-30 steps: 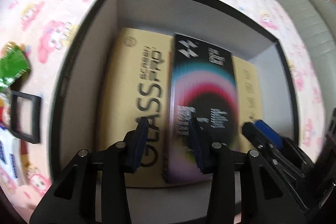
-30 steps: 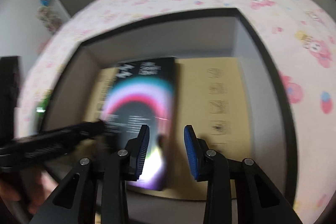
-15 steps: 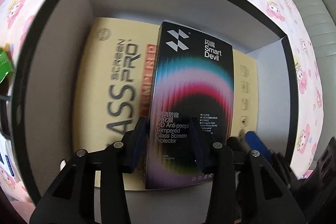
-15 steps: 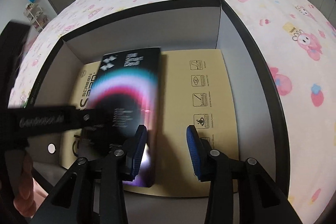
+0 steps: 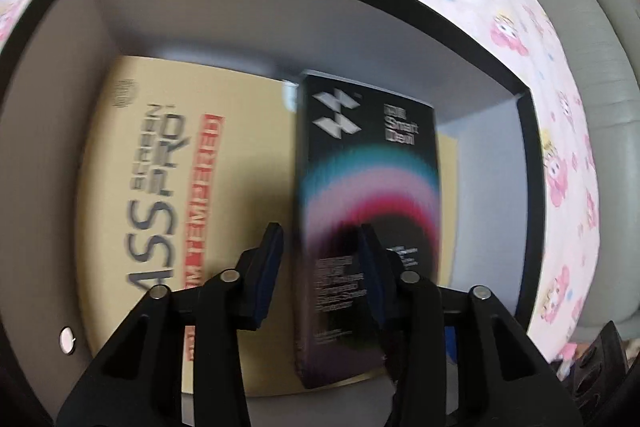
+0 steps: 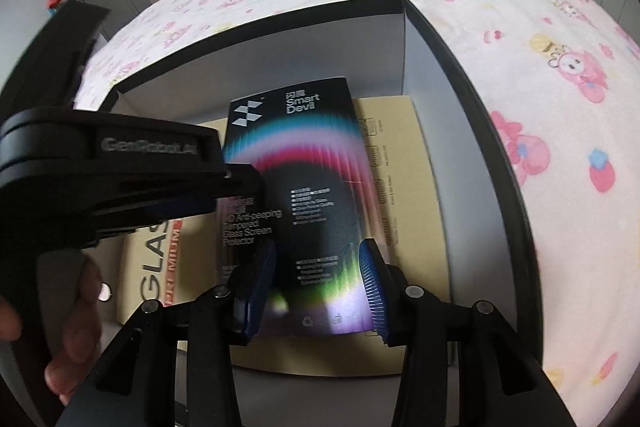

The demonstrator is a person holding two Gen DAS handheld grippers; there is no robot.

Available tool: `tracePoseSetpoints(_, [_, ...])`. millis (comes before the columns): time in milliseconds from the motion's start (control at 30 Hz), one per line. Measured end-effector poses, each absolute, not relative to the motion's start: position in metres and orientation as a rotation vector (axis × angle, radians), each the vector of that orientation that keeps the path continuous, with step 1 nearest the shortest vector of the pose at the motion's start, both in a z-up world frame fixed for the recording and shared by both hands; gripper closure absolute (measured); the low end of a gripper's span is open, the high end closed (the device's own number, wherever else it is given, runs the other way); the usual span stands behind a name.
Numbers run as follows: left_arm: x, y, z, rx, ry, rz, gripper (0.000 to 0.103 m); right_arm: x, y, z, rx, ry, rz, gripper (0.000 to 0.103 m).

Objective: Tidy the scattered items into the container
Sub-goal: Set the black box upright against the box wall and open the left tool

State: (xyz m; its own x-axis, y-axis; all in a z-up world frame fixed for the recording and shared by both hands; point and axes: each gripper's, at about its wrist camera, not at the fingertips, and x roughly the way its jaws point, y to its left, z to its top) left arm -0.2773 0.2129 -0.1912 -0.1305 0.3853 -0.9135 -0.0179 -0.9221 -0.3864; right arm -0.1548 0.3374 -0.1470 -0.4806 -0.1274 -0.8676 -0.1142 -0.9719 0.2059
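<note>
One black-walled container (image 6: 452, 67) is seen on a pink-patterned bedspread (image 6: 540, 27), and two flat packages are counted inside it. One tan screen-protector box (image 5: 152, 195) is laid flat on the floor of the container, and one black Smart Devil box (image 6: 304, 195) is laid on top of it. Two grippers are seen above the container. The right gripper (image 6: 318, 291) is poised over the near end of the black box, its jaws partly apart and opening, with nothing clamped. The left gripper (image 5: 320, 271) is held beside it, its jaws partly apart and closing, gripping nothing. One hand (image 6: 76, 323) is visible on the left gripper's handle.
</note>
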Motion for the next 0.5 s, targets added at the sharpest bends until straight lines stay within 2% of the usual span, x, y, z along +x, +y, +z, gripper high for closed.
tracePoseSetpoints(200, [-0.276, 0.242, -0.198, -1.852, -0.37, 1.999, 0.068, -0.149, 0.342, -0.145, 1.608, -0.346, -2.712, 0.065])
tracePoseSetpoints(500, [-0.269, 0.215, -0.186, -1.821, -0.349, 2.097, 0.068, -0.141, 0.349, -0.144, 1.591, -0.373, -2.669, 0.065])
